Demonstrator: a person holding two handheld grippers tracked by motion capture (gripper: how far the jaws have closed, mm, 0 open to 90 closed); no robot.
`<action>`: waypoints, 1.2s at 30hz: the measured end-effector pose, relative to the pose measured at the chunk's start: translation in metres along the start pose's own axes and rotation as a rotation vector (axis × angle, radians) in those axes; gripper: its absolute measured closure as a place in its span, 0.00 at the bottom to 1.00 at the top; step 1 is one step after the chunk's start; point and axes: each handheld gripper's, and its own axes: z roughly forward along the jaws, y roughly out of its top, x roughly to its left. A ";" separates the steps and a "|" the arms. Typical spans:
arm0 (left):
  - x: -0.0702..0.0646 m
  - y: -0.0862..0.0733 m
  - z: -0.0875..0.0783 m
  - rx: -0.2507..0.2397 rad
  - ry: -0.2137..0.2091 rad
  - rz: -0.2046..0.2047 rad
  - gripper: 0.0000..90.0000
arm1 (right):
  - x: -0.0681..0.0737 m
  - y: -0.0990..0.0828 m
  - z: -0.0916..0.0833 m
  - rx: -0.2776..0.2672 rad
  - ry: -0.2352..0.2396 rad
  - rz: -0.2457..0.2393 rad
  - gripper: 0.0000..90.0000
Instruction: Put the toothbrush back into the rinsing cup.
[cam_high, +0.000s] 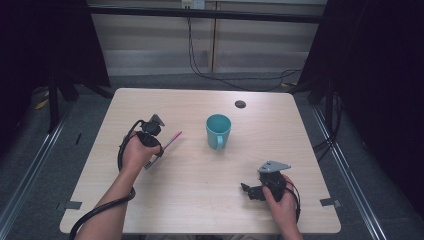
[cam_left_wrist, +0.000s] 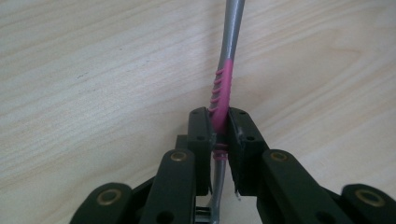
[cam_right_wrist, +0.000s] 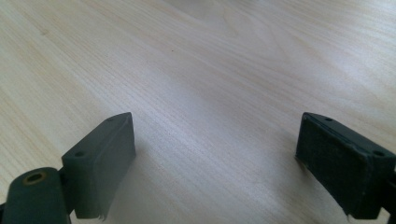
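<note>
The left gripper (cam_left_wrist: 219, 133) is clamping its jaws on the pink grip of the toothbrush (cam_left_wrist: 221, 91), which is sticking out far-right toward the teal mug (cam_high: 218, 130). The right gripper (cam_right_wrist: 215, 163) is gaping wide, holding nothing.

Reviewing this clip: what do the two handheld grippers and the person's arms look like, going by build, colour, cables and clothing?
Both are black two-jaw tools. The left gripper has linked arms with brass-coloured pivot rivets and flat rectangular pads with small screw holes. The right gripper has the same block-like pads and a grey three-cornered plate on top. A black cable trails along the left forearm. No sleeves show on the forearms.
</note>
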 end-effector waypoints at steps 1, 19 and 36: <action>-0.001 0.000 -0.002 -0.004 -0.005 0.005 0.89 | 0.000 0.000 0.001 -0.002 0.006 -0.004 0.12; -0.018 -0.006 -0.022 0.014 -0.069 0.113 0.89 | 0.004 0.019 -0.003 0.014 -0.008 -0.106 0.22; -0.042 -0.007 -0.021 0.024 -0.129 0.201 0.89 | 0.020 0.056 -0.001 -0.028 0.049 -0.244 0.26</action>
